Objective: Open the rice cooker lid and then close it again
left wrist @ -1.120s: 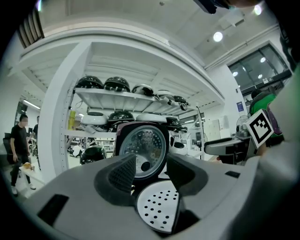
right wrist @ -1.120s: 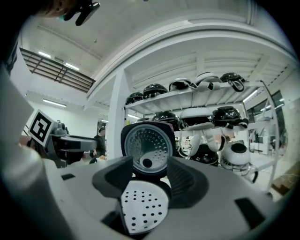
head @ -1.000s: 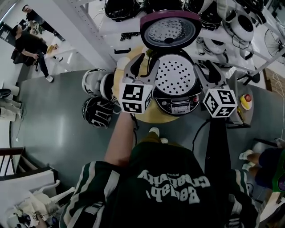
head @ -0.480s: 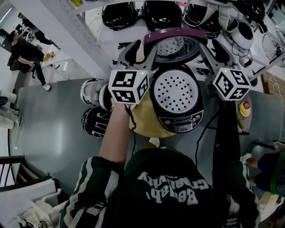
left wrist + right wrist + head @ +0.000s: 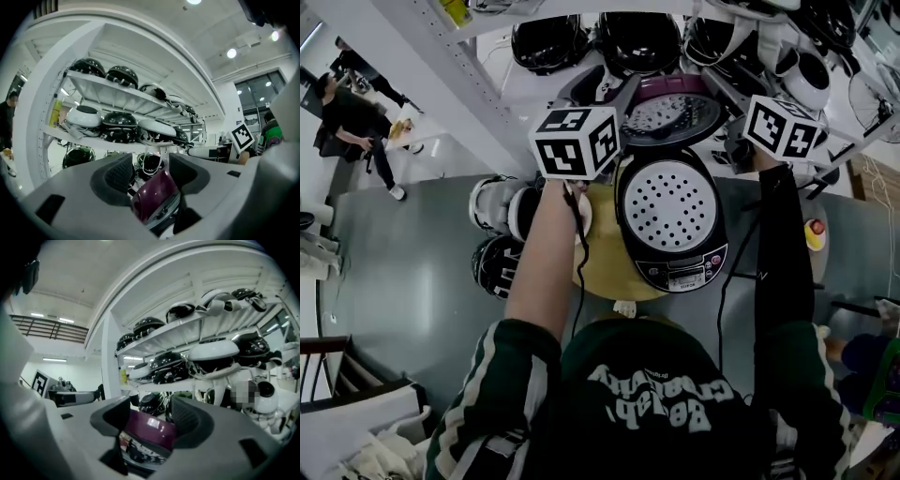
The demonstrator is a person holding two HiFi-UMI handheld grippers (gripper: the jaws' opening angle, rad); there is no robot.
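Left gripper: jaws apart, just opened wider, with the purple lid showing in the gap and the pads clear of it. Right gripper: likewise spread and just opening, with the lid's edge between its jaws. The lid stands raised at 12 o'clock of the rice cooker. A perforated plate covers the bowl, so its contents are unseen. Helmets fill the shelves beyond.

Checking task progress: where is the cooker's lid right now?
Head view, top centre: the purple lid stands raised open behind the cooker, just before the helmet shelf.
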